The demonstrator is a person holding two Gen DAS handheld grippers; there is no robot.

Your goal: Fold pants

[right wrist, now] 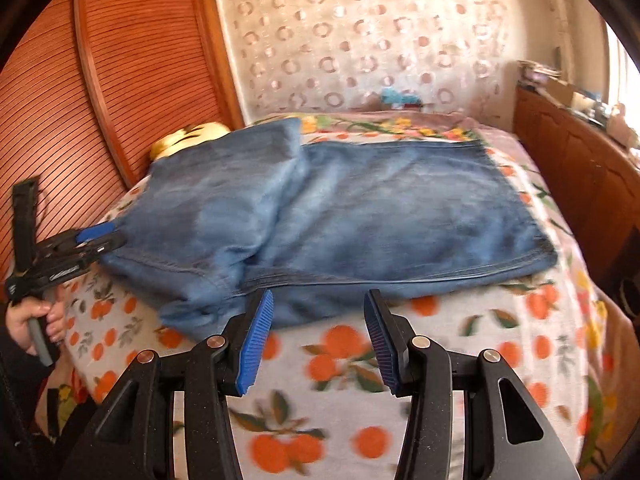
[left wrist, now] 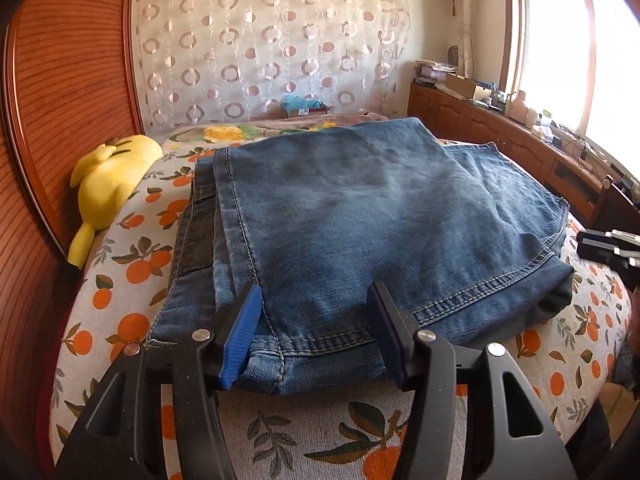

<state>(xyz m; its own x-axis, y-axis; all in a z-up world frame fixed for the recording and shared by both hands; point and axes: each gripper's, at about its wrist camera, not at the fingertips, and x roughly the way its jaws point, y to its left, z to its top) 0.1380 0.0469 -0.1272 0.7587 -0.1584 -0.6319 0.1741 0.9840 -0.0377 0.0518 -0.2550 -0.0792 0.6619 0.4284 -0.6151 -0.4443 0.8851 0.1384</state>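
On the bed (left wrist: 320, 432) lies one pair of folded pants (left wrist: 360, 220); two grippers at their near edge, left gripper (left wrist: 316, 332) parted astride the hem, right gripper (right wrist: 318, 340) parted, empty; one yellow plush toy (left wrist: 108, 184) beyond.

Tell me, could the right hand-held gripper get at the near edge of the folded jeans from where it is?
Probably yes. The right hand-held gripper stands open just short of the jeans, with only bare orange-print bedspread between; nothing blocks it.
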